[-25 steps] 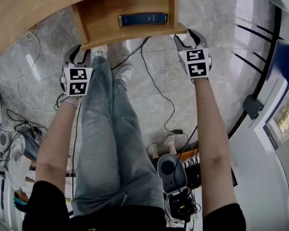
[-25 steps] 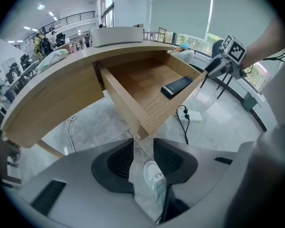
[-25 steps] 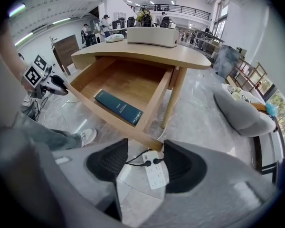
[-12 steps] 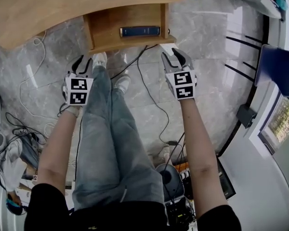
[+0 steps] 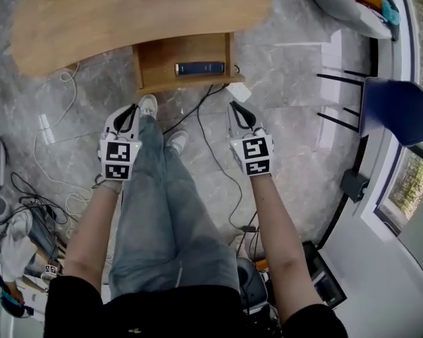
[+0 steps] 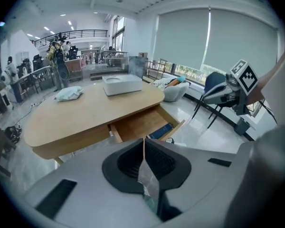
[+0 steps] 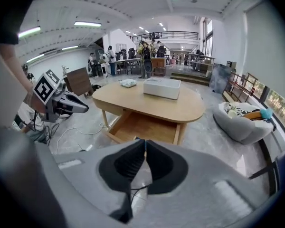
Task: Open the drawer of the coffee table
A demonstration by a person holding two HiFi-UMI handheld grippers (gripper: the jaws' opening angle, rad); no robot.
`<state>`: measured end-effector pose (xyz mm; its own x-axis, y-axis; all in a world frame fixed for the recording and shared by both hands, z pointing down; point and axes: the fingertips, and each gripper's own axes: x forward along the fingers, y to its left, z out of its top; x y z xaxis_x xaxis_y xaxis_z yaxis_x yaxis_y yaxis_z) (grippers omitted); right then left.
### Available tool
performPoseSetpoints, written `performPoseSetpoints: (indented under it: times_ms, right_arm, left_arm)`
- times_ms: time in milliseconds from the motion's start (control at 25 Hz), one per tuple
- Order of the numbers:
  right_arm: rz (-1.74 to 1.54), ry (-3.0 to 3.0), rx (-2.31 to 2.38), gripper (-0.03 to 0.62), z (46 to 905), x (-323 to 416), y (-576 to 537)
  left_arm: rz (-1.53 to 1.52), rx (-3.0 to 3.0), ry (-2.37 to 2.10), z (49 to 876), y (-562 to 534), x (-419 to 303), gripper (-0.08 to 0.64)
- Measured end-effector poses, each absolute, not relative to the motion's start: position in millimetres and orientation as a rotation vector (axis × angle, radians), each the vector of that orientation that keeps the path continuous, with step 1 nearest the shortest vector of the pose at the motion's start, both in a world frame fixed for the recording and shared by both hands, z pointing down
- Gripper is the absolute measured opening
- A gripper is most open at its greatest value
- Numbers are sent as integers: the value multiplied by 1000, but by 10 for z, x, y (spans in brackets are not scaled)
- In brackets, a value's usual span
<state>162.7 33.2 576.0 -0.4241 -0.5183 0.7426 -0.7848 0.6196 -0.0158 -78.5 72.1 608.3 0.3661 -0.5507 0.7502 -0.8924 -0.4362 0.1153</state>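
Note:
The wooden coffee table (image 5: 92, 20) has its drawer (image 5: 187, 58) pulled out, and a dark blue book (image 5: 199, 68) lies inside. Both grippers hang in the air well short of the drawer front and touch nothing. My left gripper (image 5: 132, 111) is closing; its pads meet at the tips with nothing between them (image 6: 144, 139). The right gripper (image 5: 237, 109) is shut and empty (image 7: 145, 140). The open drawer (image 6: 142, 124) shows beyond the left gripper's jaws, and the drawer (image 7: 142, 127) beyond the right one's.
A white box (image 6: 122, 84) and a crumpled cloth (image 6: 69, 94) rest on the tabletop. Cables (image 5: 218, 129) run over the marble floor by the person's legs (image 5: 162, 203). A blue chair (image 5: 398, 111) and a grey beanbag (image 5: 345, 5) stand to the right.
Both grippers have lifted and drawn back from the drawer front toward the person, and their jaws have closed. The drawer stays pulled out.

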Motion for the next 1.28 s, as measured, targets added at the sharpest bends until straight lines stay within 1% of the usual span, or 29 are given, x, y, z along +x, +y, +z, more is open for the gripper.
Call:
performPoseSetpoints:
  times_ms: [80, 320, 1000, 1280]
  right_arm:
    - [481, -2137, 1028, 0, 5558, 1582, 373]
    - [471, -2174, 1042, -2, 4921, 1416, 444]
    - [470, -2299, 1196, -2, 3024, 1057, 491]
    - [419, -2346, 1245, -2, 2261, 936, 479]
  left_arm:
    - [828, 2115, -1249, 5866, 734, -770, 17]
    - [692, 2169, -1226, 5155, 676, -708, 14]
    - [483, 2243, -1158, 3205, 628, -748, 14]
    - [431, 2311, -1188, 2375, 495, -913, 14]
